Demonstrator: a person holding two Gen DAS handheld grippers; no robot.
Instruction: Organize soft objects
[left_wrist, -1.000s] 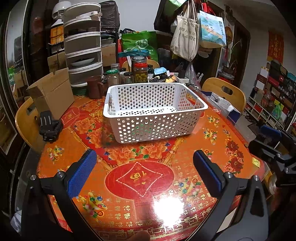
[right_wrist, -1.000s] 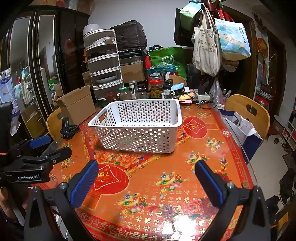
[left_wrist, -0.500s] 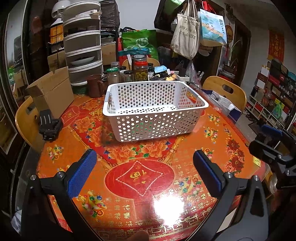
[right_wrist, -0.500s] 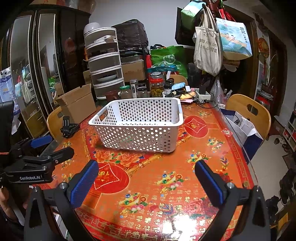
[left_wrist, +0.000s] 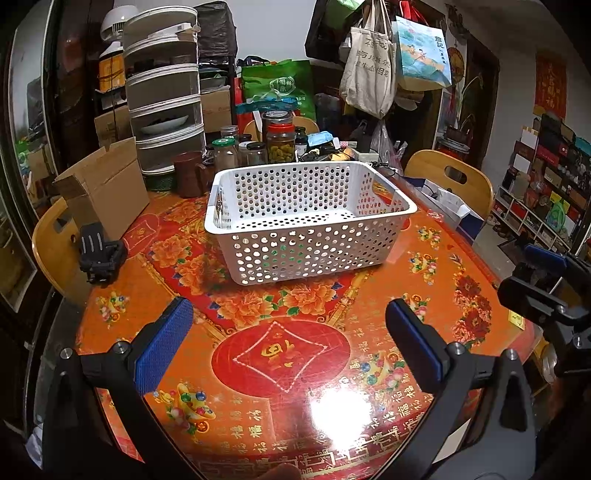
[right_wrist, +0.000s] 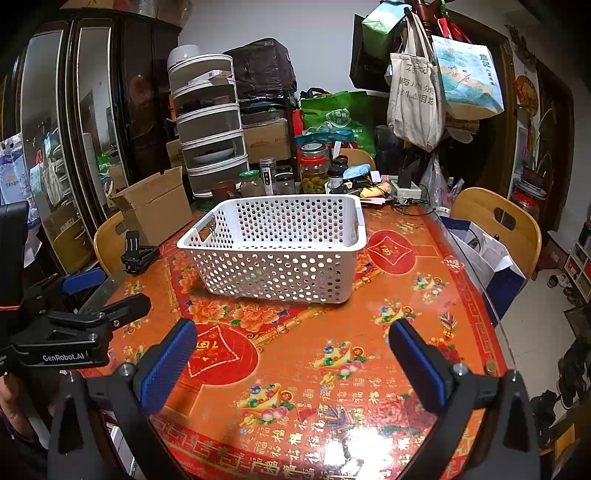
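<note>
A white perforated plastic basket (left_wrist: 314, 243) stands in the middle of the red and orange patterned table (left_wrist: 280, 354); it also shows in the right wrist view (right_wrist: 280, 266). I see nothing inside it and no soft object on the table. My left gripper (left_wrist: 288, 343) is open and empty, held above the table's near edge, short of the basket. My right gripper (right_wrist: 291, 358) is open and empty, also short of the basket. Each gripper shows at the edge of the other's view: the right one (left_wrist: 543, 280), the left one (right_wrist: 77, 306).
A cardboard box (left_wrist: 107, 184), a black clamp-like gadget (left_wrist: 99, 254), jars (left_wrist: 280, 140) and a stacked drawer tower (left_wrist: 166, 99) crowd the far and left side. Wooden chairs (left_wrist: 450, 181) stand around the table. Bags (right_wrist: 417, 99) hang at the back.
Both views have shifted only slightly; the basket sits a little higher in the right wrist view. Both grippers stay open and empty.
</note>
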